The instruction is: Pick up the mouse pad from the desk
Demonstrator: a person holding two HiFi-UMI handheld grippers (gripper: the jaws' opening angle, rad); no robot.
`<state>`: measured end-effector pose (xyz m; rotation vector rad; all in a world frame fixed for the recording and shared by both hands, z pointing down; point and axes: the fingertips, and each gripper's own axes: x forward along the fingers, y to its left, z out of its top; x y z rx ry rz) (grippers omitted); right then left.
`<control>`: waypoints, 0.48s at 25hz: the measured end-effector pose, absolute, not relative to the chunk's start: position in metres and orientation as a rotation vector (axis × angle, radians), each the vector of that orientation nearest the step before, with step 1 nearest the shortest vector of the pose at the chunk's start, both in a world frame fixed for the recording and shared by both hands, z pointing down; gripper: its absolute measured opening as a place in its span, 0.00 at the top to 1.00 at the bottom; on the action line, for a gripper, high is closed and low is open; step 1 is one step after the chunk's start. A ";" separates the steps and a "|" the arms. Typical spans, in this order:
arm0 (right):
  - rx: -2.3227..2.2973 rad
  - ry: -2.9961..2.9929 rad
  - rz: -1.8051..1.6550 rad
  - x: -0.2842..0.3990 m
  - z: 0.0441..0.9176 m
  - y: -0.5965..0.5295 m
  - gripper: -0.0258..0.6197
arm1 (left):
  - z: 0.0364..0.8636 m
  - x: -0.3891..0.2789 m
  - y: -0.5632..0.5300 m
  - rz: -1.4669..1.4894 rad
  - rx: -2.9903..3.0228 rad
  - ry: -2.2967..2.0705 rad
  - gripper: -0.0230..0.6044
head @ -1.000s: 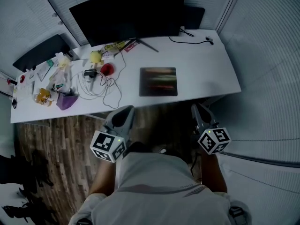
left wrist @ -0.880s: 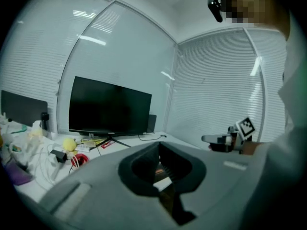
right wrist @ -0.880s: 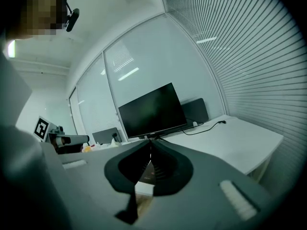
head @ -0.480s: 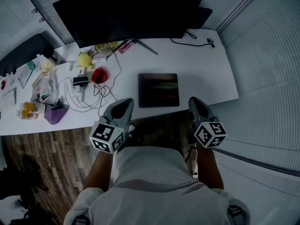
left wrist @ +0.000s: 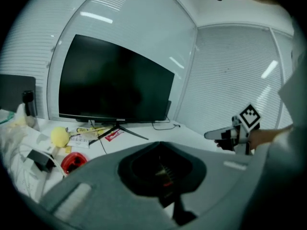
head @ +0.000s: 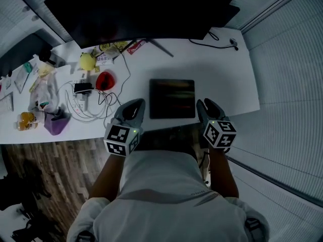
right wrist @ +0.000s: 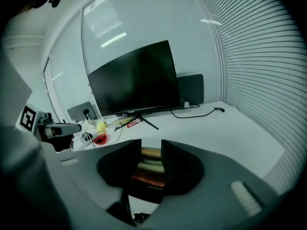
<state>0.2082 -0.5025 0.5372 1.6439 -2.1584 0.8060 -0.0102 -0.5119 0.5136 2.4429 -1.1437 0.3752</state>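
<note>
The white surface (head: 222, 74) carries a big black monitor (head: 141, 9) at the back. The mouse pad (head: 172, 99) lies flat near the front edge, between the two grippers. In the head view it is just a dark square. Only the right gripper view shows its blurry stripes of orange, yellow and red, seen through the gap of the right gripper (head: 204, 105). That gripper's fingers are opening and do not press on the pad. The left gripper (head: 134, 106) sits just left of the pad, fingers together on nothing. Its view shows a yellow ball (left wrist: 60, 136) and a red thing (left wrist: 74, 161).
</note>
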 end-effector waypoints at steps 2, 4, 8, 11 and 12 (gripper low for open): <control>1.616 -2.121 0.793 0.217 0.555 -0.513 0.74 | 0.530 -0.001 -0.520 0.415 2.408 -1.166 0.87; 1.576 -2.097 0.807 0.225 0.573 -0.522 0.73 | 0.550 0.009 -0.526 0.469 2.354 -1.175 0.80; 1.440 -2.043 0.887 0.235 0.620 -0.534 0.63 | 0.596 0.031 -0.535 0.620 2.236 -1.191 0.75; 1.323 -2.000 0.934 0.232 0.659 -0.540 0.52 | 0.638 0.044 -0.542 0.758 2.164 -1.179 0.64; 1.284 -1.987 0.946 0.229 0.672 -0.540 0.49 | 0.652 0.047 -0.543 0.808 2.140 -1.177 0.60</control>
